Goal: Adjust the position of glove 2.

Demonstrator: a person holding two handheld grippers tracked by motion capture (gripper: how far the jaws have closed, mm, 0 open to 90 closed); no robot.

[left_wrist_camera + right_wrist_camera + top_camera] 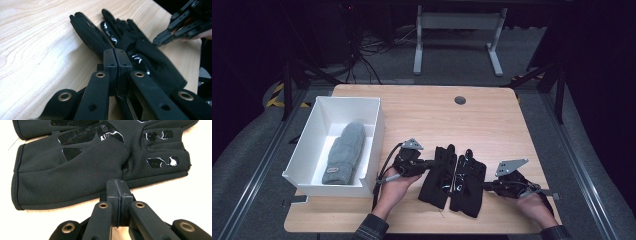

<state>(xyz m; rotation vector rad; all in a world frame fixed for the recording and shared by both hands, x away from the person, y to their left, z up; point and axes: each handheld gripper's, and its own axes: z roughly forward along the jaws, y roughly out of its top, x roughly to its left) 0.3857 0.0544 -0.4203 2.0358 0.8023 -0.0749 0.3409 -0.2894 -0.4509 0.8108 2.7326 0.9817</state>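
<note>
Two black gloves lie side by side, palms up, near the table's front edge: the left glove (pixel 439 175) and the right glove (pixel 468 182). My left gripper (pixel 428 163) is at the left glove's outer edge. Its jaws are pressed together (pixel 115 53), and the left glove (pixel 87 32) rises like a ridge toward the tips, its edge seemingly pinched. My right gripper (pixel 486 185) is shut at the right glove's outer edge. In the right gripper view its tips (pixel 117 183) meet just short of the right glove (pixel 75 175), with nothing seen between them.
A white box (pixel 374 145) stands at the left with a grey knitted hat (pixel 344 152) inside. A round cable hole (pixel 460 100) sits near the table's far edge. A white desk frame (pixel 457 22) stands on the floor beyond.
</note>
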